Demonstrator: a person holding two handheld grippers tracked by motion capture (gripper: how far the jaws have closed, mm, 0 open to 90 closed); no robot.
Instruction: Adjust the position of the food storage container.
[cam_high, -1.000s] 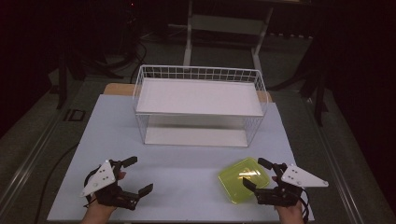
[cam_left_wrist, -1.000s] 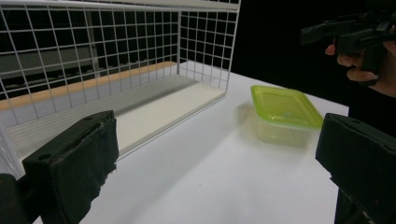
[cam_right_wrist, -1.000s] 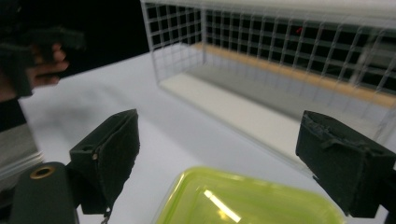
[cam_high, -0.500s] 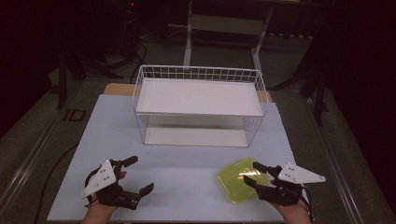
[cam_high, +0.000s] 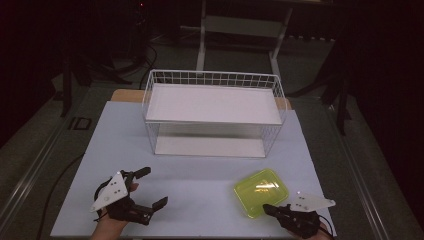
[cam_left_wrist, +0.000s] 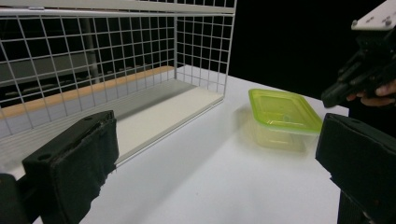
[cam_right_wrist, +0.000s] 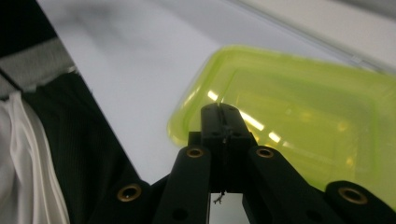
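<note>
A dark room surrounds the pale table (cam_high: 200, 185), where a white wire basket (cam_high: 212, 112) stands at frame centre. Lower right, a yellow-green lidded container (cam_high: 261, 192) lies flat. Your right gripper (cam_high: 269, 209) has just been closing; its jaws meet, nothing between them, at the container's near edge. Lower left, your left gripper (cam_high: 151, 187) rests with jaws wide, empty.

Your room is dim and black past the table (cam_high: 200, 185) edges. Overhead light glares in streaks on the yellow-green container (cam_right_wrist: 299, 107). The wire basket (cam_high: 212, 107) drops a soft shadow toward your edge. Your right gripper view is soft, with the background smeared.
</note>
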